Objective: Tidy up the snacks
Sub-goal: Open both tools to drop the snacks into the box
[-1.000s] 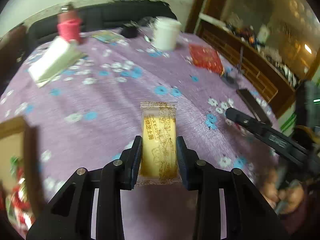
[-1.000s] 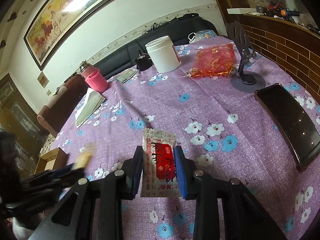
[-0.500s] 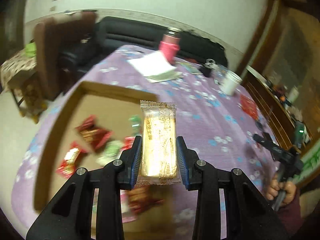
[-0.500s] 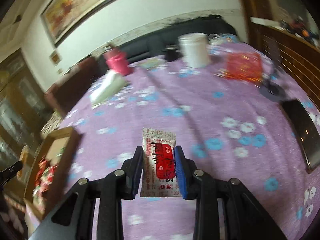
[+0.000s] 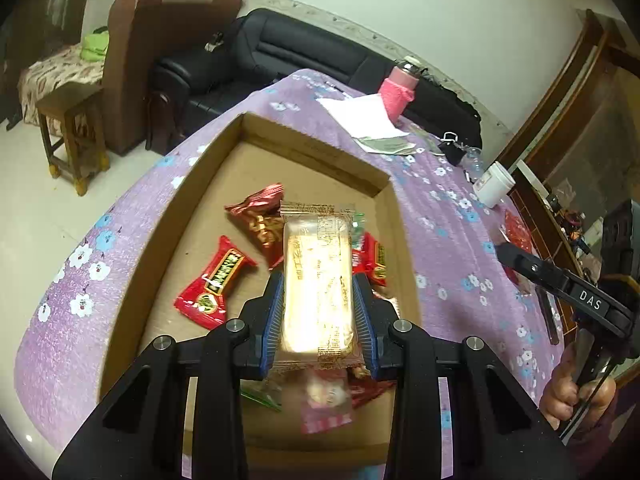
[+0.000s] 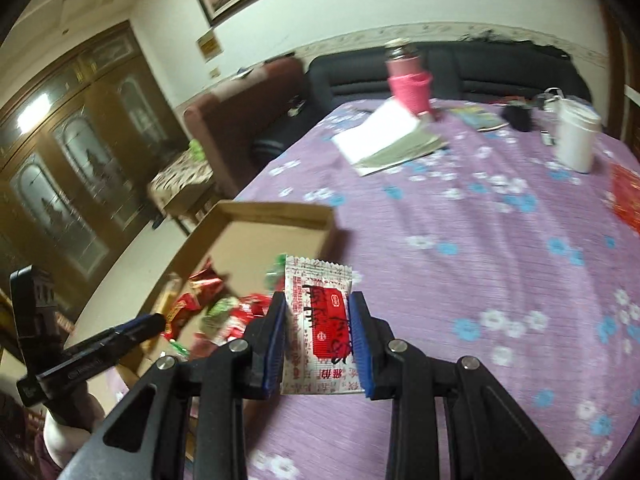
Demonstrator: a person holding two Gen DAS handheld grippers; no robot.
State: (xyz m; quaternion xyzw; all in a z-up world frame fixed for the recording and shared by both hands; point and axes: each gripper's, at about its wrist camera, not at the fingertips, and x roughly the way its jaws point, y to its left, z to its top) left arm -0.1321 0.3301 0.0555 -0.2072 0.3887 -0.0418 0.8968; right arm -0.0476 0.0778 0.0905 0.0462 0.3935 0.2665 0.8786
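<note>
- Left wrist view: the left gripper (image 5: 320, 312) was seen closed on a golden wafer packet (image 5: 318, 280), jaws pressed to its long sides, above the cardboard box (image 5: 192, 196). The packet's long axis ran along the fingers, pointing to the far wall of the box. Red snack packs (image 5: 216, 280) lay below. A release low over bare cardboard was judged best.
- Right wrist view: the right gripper (image 6: 318, 340) was seen clamped on a red-and-white sachet (image 6: 318, 320), held upright, long axis along the fingers, over the purple tablecloth (image 6: 480, 240) just right of the box (image 6: 280, 216). A shift left was judged needed before letting go.
</note>
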